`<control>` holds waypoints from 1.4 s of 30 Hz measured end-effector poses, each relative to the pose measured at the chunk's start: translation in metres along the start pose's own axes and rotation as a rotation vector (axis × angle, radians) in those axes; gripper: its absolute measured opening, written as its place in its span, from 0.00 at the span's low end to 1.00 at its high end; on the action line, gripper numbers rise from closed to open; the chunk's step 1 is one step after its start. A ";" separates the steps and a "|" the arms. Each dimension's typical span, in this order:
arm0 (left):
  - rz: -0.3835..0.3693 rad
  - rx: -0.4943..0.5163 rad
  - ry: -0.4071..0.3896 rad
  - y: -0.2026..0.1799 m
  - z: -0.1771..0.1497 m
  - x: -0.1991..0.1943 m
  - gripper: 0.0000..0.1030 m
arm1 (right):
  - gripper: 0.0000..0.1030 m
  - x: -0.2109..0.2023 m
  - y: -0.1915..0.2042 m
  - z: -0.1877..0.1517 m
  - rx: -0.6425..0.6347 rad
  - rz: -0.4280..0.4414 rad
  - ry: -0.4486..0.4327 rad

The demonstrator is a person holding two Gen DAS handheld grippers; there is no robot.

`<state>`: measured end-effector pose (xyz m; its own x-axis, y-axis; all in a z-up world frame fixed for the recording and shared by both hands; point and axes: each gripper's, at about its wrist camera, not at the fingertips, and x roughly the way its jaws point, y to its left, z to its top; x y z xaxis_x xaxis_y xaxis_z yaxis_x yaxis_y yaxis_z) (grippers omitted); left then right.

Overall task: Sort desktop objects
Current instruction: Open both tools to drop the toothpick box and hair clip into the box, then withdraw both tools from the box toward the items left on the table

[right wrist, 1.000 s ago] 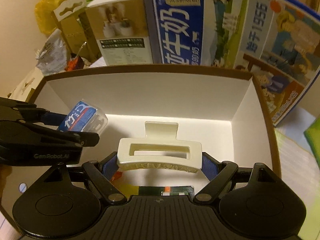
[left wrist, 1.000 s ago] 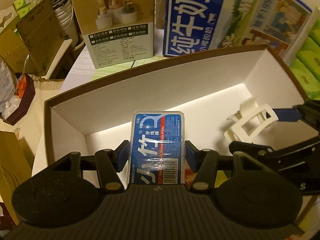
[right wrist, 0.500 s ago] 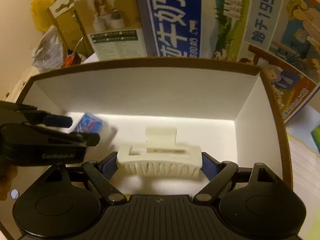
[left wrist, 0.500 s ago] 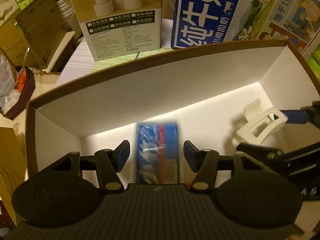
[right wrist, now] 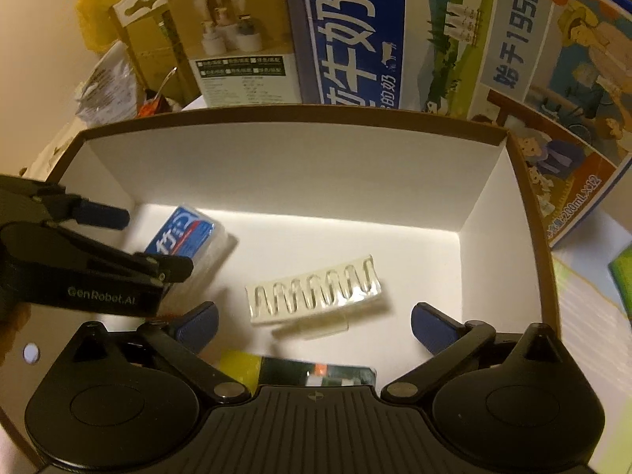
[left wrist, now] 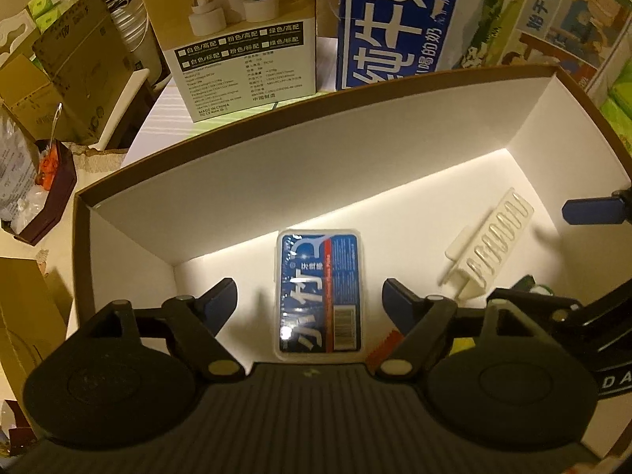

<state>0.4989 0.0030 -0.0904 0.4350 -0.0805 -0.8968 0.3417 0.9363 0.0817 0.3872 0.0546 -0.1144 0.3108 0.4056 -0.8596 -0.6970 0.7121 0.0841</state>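
1. Release step, by my reading: both items lie loose on the floor of the white-lined box (left wrist: pixel 221 181), neither one gripped.
2. Left hand-held gripper (left wrist: pixel 310 302): jaws opening, pads clear of the blue floss-pick case (left wrist: pixel 319 292), which lies flat between them toward 12 o'clock.
3. Right hand-held gripper (right wrist: pixel 314 326): jaws opening wide, holding nothing. Cream hair claw (right wrist: pixel 314 294) lies teeth-up between the pads, touching neither.
4. In the right view, case sits at 10 o'clock from the claw, apart from it, under the left gripper's fingers.
5. Pose: both grippers pitched steeply down into the box, side by side, left one at 9 o'clock of the right.
6. Next move likely calls for lifting both straight out, jaws kept wide so pads don't snag either item, then finding whatever remains on the counter.
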 end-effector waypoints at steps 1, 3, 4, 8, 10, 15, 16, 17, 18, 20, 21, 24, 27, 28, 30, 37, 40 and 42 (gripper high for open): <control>-0.003 0.001 0.000 0.000 -0.001 -0.002 0.78 | 0.98 -0.003 0.001 -0.001 -0.006 0.002 -0.001; -0.012 0.003 -0.007 -0.001 -0.004 -0.007 0.81 | 0.98 -0.008 0.002 -0.004 -0.013 0.008 0.000; -0.013 0.006 -0.009 -0.002 -0.005 -0.010 0.81 | 0.98 -0.012 0.004 -0.005 -0.019 0.008 -0.003; -0.013 0.012 -0.024 -0.005 -0.012 -0.025 0.82 | 0.98 -0.025 0.007 -0.010 -0.024 0.005 -0.014; -0.014 0.008 -0.032 -0.005 -0.015 -0.033 0.82 | 0.98 -0.031 0.008 -0.012 -0.022 0.006 -0.017; -0.004 0.008 -0.057 -0.007 -0.022 -0.052 0.85 | 0.98 -0.046 0.015 -0.020 -0.031 -0.009 -0.023; 0.002 0.009 -0.064 -0.007 -0.023 -0.056 0.85 | 0.98 -0.049 0.016 -0.022 -0.036 -0.015 -0.028; 0.004 0.011 -0.073 -0.008 -0.025 -0.061 0.85 | 0.98 -0.054 0.018 -0.024 -0.042 -0.025 -0.034; 0.003 0.010 -0.080 -0.008 -0.027 -0.065 0.85 | 0.98 -0.058 0.019 -0.026 -0.047 -0.033 -0.042; -0.006 0.005 -0.088 -0.009 -0.032 -0.075 0.85 | 0.98 -0.067 0.022 -0.030 -0.047 -0.037 -0.059; -0.007 0.004 -0.092 -0.009 -0.034 -0.079 0.85 | 0.98 -0.071 0.022 -0.032 -0.043 -0.035 -0.068; -0.005 0.008 -0.103 -0.012 -0.042 -0.093 0.85 | 0.98 -0.085 0.025 -0.039 -0.029 -0.028 -0.088; -0.004 0.003 -0.108 -0.013 -0.051 -0.107 0.86 | 0.98 -0.100 0.028 -0.046 -0.023 -0.023 -0.112; -0.005 0.001 -0.111 -0.014 -0.054 -0.111 0.86 | 0.98 -0.104 0.030 -0.048 -0.023 -0.023 -0.118; -0.003 -0.001 -0.118 -0.015 -0.060 -0.120 0.86 | 0.98 -0.112 0.033 -0.053 -0.028 -0.025 -0.131; 0.004 0.015 -0.173 -0.023 -0.084 -0.156 0.86 | 0.98 -0.144 0.047 -0.072 -0.042 -0.022 -0.180; 0.003 0.016 -0.189 -0.027 -0.095 -0.170 0.86 | 0.98 -0.159 0.053 -0.081 -0.051 -0.028 -0.203; 0.015 0.015 -0.202 -0.029 -0.102 -0.178 0.87 | 0.98 -0.168 0.057 -0.087 -0.052 -0.030 -0.217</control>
<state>0.3262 0.0249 0.0227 0.5977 -0.1346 -0.7903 0.3456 0.9328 0.1025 0.2393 -0.0226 -0.0087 0.4596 0.5022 -0.7325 -0.7159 0.6976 0.0290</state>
